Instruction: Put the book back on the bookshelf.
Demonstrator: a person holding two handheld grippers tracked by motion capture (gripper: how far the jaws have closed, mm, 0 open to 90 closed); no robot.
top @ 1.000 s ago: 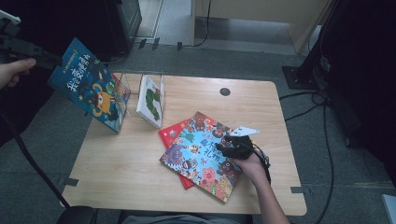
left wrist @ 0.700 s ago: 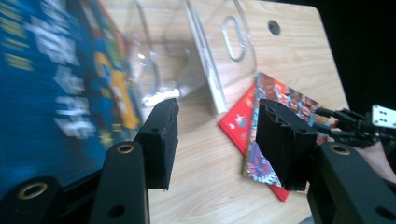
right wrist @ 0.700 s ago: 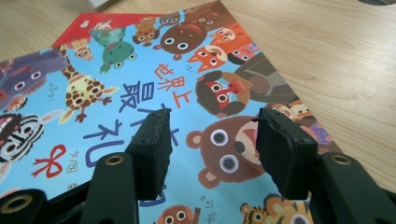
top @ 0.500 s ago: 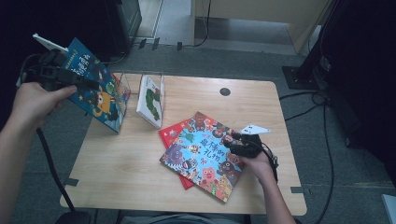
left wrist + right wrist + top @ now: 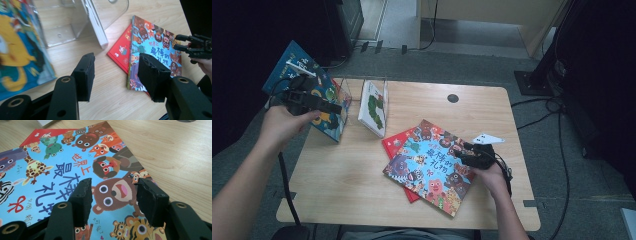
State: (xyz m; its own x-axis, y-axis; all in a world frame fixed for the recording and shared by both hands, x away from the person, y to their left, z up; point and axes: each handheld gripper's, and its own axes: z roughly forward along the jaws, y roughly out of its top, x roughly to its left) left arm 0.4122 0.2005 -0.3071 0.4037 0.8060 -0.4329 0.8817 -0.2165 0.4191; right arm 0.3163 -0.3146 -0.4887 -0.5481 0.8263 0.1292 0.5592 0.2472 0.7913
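Hovering right claw [image 5: 113,195], animal book [image 5: 62,180] edge

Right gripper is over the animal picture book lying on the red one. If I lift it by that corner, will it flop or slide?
The animal picture book looks like a thin hardcover, so probably stiff. Its glossy cover may slide on the red book beneath. The right gripper stands open over its edge.

The blue animal picture book [image 5: 432,167] is lying on the red book [image 5: 398,145] on the wooden counter [image 5: 362,190]; the white caterpillar book [image 5: 373,107] is leaning in the clear acrylic stand [image 5: 346,89], behind-left.
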